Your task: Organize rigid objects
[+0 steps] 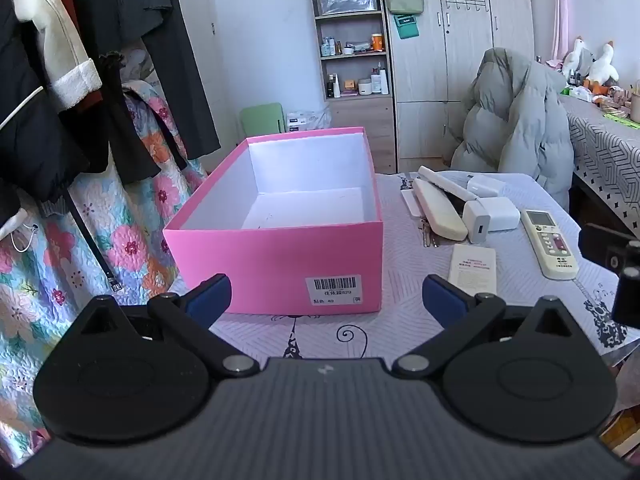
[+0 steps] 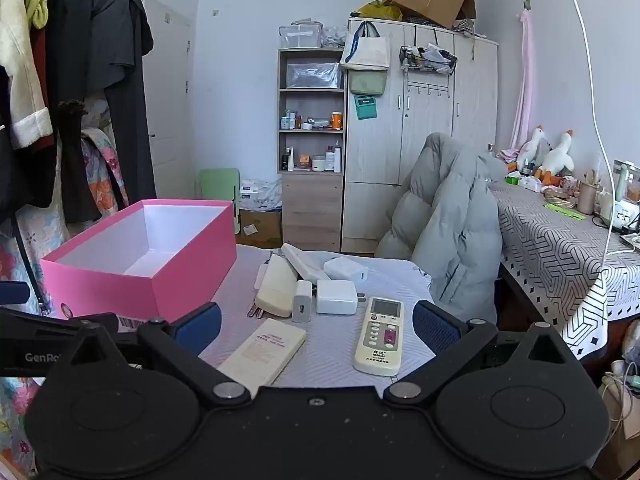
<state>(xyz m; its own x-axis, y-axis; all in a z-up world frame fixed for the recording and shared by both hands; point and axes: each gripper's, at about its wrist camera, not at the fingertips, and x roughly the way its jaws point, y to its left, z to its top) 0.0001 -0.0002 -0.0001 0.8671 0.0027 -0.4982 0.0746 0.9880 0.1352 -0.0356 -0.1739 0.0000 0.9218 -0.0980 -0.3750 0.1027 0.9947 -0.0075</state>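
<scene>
Both tongs stand spread wide with nothing between their blue pads, each hovering above the cloth-covered table (image 2: pixel 332 360) and tilted a little downward. The left tongs (image 1: pixel 326 294) face the near short wall of the open pink box (image 1: pixel 276 256), which sits just ahead of them, its barcode label toward them and its white inside bare. To the right of the left tongs lie the things to be sorted. Seen from the right tongs (image 2: pixel 318 330), the cream power bank (image 2: pixel 264 354) lies just ahead and toward their left finger, and the air-conditioner remote (image 2: pixel 380 336) lies just ahead toward their right finger, buttons up. Farther ahead, a small white charger (image 2: pixel 302 302) stands beside a square white adapter (image 2: pixel 337 297); left of these rests a long cream case (image 2: pixel 276 288), and beyond it a white bar (image 2: pixel 306 266) lies tilted across the pile, with another white adapter (image 2: pixel 346 269) behind. The pink box sits ahead and to the left of the right tongs, apart from the pile. A grey puffer jacket (image 2: pixel 448 232) hangs over a chair beyond the table.
</scene>
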